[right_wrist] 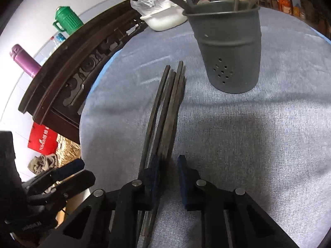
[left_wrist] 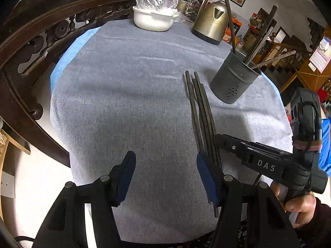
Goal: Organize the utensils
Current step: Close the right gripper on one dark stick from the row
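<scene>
Several dark chopsticks [left_wrist: 198, 107] lie side by side on the grey tablecloth [left_wrist: 124, 103], pointing toward a grey perforated holder [left_wrist: 234, 78] that holds a few more chopsticks. In the right wrist view the chopsticks [right_wrist: 165, 111] run under my right gripper [right_wrist: 168, 165], which is open with its jaws around their near ends; the holder [right_wrist: 229, 49] stands just beyond. My left gripper [left_wrist: 165, 165] is open and empty, just left of the chopsticks. The right gripper [left_wrist: 227, 142] shows at their near right.
A white bowl with a plastic bag [left_wrist: 154, 12] and a metal kettle [left_wrist: 212, 21] stand at the table's far end. A dark carved wooden chair back [left_wrist: 31, 47] curves along the left edge. A green jug [right_wrist: 67, 19] and purple bottle [right_wrist: 24, 62] are off-table.
</scene>
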A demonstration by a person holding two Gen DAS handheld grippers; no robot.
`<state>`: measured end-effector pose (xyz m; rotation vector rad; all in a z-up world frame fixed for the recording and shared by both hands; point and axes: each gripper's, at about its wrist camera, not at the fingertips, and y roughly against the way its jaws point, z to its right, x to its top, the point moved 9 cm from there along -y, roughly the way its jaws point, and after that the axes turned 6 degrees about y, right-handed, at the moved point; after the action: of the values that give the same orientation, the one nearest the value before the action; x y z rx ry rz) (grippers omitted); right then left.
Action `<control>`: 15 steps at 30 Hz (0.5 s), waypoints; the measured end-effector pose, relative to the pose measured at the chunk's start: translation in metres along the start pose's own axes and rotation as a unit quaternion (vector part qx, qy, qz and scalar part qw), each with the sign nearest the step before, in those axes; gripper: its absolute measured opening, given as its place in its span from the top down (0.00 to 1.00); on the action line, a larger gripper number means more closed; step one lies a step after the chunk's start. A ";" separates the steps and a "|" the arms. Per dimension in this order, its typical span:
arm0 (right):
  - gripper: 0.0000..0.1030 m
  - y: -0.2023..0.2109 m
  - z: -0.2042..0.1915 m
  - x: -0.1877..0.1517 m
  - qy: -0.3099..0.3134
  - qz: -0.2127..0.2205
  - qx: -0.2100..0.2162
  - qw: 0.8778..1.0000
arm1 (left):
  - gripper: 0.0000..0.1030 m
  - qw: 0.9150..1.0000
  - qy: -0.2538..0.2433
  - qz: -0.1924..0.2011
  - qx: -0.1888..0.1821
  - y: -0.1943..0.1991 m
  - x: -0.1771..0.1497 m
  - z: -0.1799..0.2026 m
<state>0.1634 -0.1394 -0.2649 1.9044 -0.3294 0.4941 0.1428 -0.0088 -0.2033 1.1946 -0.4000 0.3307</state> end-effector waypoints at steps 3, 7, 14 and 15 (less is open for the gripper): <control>0.82 0.002 0.003 0.000 0.006 0.002 -0.011 1.000 | 0.40 1.000 0.000 -0.004 0.000 -0.003 0.002 0.002; 0.82 0.007 0.012 0.000 0.008 0.006 -0.028 1.000 | 0.40 1.000 -0.008 -0.007 0.006 -0.007 0.004 0.006; 0.82 0.017 0.028 0.002 -0.016 0.008 -0.029 0.999 | 0.40 1.000 -0.019 -0.025 0.004 -0.021 0.012 0.015; 0.82 0.019 0.029 0.003 -0.018 0.012 -0.028 0.999 | 0.40 0.999 -0.018 -0.028 0.002 -0.023 0.012 0.015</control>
<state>0.1626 -0.1733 -0.2569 1.8593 -0.3859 0.4619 0.1616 -0.0305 -0.2122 1.2153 -0.3953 0.2618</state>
